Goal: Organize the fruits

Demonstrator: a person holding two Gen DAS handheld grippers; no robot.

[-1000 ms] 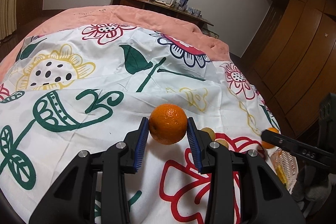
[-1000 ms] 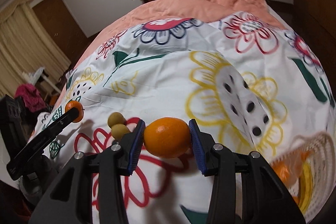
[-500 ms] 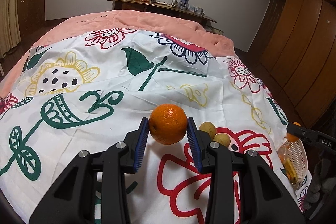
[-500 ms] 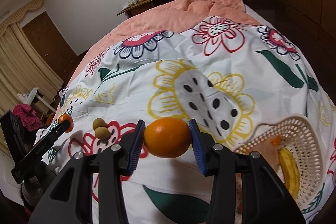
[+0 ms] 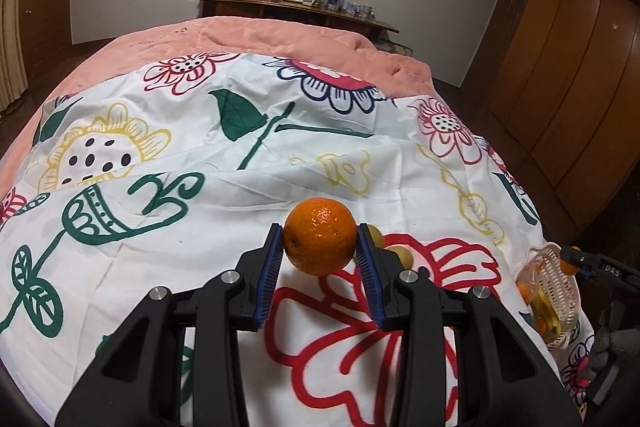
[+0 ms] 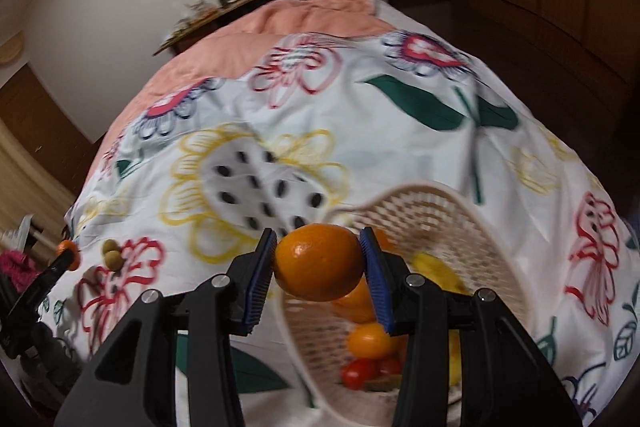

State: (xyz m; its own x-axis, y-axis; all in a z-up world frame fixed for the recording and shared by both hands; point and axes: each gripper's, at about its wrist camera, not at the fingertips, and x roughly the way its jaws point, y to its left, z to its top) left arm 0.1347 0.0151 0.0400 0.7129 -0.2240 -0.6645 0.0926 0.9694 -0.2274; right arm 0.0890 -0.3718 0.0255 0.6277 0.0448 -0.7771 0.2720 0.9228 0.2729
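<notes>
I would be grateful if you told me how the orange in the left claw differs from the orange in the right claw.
The left claw's orange looks round with pebbled skin; the right claw's orange looks flatter, wider and smoother. The left one hangs over the bare floral sheet; the right one hangs at the near rim of the basket, above the fruit inside. Both are clamped between blue pads, clear of the bed.
</notes>
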